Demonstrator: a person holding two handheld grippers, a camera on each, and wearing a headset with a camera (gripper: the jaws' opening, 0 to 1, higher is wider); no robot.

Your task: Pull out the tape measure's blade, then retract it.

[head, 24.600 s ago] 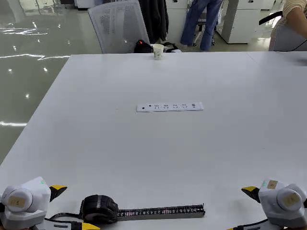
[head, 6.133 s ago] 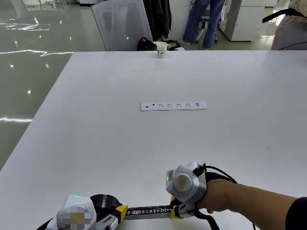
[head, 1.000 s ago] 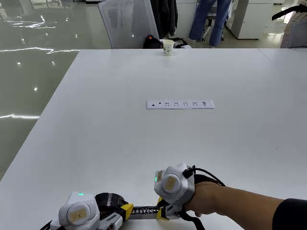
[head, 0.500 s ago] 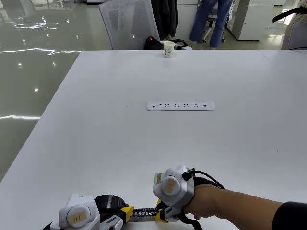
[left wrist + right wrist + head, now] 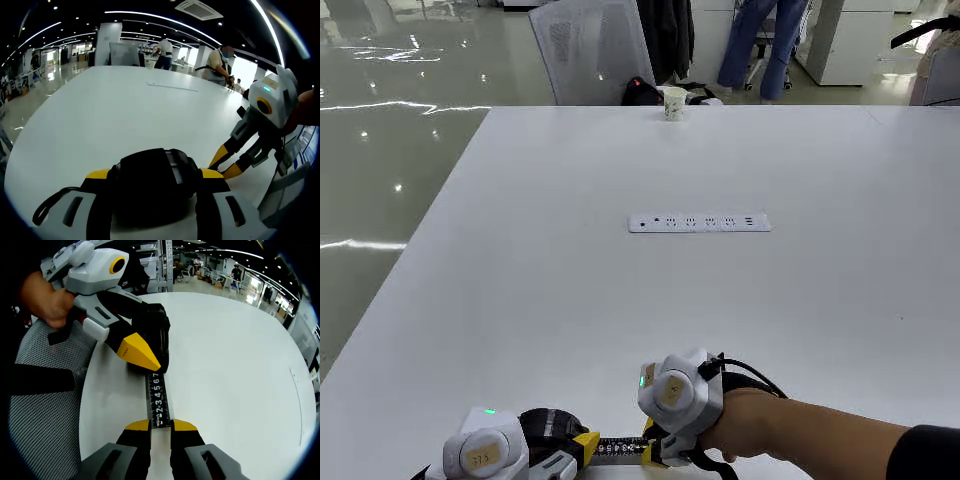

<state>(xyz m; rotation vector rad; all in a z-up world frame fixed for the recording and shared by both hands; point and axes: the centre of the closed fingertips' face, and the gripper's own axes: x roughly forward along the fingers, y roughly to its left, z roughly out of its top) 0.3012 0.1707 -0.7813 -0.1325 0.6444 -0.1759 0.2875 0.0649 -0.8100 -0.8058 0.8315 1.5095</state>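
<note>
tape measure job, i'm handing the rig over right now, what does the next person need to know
Left gripper: shut on the tape measure case, which sits on the table near its front edge.
Right gripper: shut on the tip of the blade, close to the case.
Done: the blade was pulled out. It shows shorter than a second ago, so the retract seems under way.
Left: ease the last short stretch back into the case, then release both.

A glossy grey floor [image 5: 390,150] gleams beside the wide white table [image 5: 570,300]; a white mesh office chair [image 5: 590,50] stands behind it
</note>
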